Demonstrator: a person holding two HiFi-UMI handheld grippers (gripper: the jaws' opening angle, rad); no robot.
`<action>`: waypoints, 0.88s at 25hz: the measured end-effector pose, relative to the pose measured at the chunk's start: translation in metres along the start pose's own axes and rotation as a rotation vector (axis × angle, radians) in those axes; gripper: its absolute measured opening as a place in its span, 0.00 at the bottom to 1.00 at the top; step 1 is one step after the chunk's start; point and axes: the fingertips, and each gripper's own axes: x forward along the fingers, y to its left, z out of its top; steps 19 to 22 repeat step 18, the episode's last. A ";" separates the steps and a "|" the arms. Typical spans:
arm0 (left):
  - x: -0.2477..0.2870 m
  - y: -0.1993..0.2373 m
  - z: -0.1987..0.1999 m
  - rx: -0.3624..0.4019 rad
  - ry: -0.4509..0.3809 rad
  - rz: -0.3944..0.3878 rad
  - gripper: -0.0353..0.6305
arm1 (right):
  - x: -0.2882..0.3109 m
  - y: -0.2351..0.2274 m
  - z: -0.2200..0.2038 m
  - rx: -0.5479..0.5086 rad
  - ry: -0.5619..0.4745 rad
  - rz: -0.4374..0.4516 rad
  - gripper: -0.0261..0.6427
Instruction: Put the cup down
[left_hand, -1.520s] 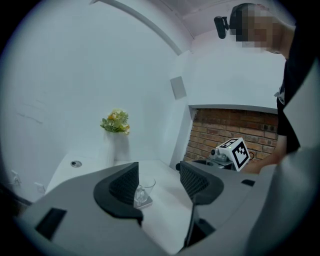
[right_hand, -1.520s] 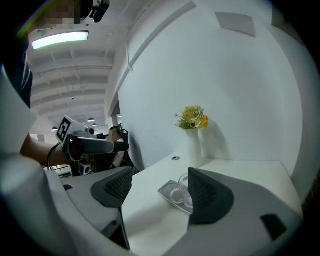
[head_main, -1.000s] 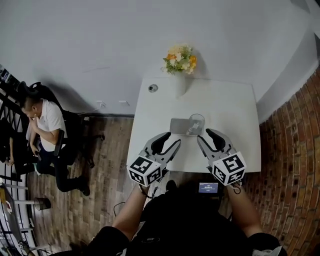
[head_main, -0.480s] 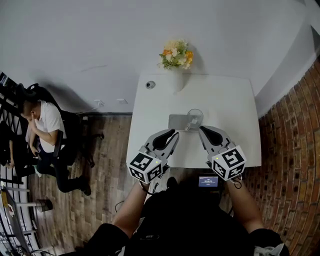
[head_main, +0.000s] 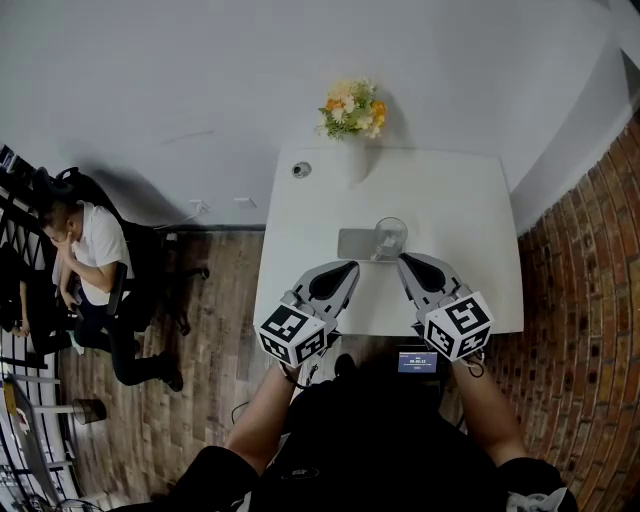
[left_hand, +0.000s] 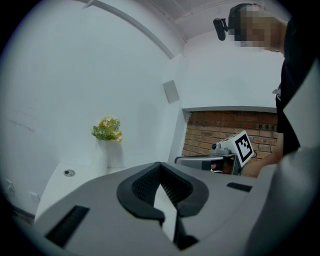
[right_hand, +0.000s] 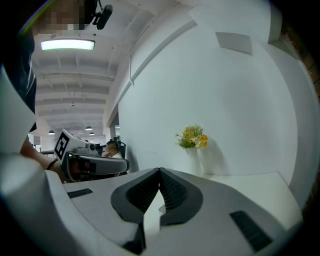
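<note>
Centrally, clear round cup (head_main: 390, 238), flat grey mat (head_main: 355, 244)

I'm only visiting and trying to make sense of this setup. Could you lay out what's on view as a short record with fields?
Table: white, near edge by the person
Cup: clear glass, upright at the right end of a grey mat
Flowers: in a white vase at the table's far edge
Left gripper: fingers shut, holding nothing
Right gripper: fingers shut, holding nothing
Cup and grippers: apart, the cup lies just beyond both tips
Task state: cup already set down
</note>
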 end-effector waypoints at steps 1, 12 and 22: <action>0.000 -0.001 0.001 -0.001 -0.004 -0.005 0.06 | 0.000 -0.002 0.000 0.011 -0.004 -0.005 0.06; -0.001 -0.004 0.001 -0.010 -0.013 -0.020 0.06 | -0.006 -0.011 0.003 0.070 -0.030 -0.020 0.06; 0.000 -0.004 0.001 -0.021 -0.022 -0.017 0.06 | -0.006 -0.009 0.001 0.055 -0.025 -0.012 0.06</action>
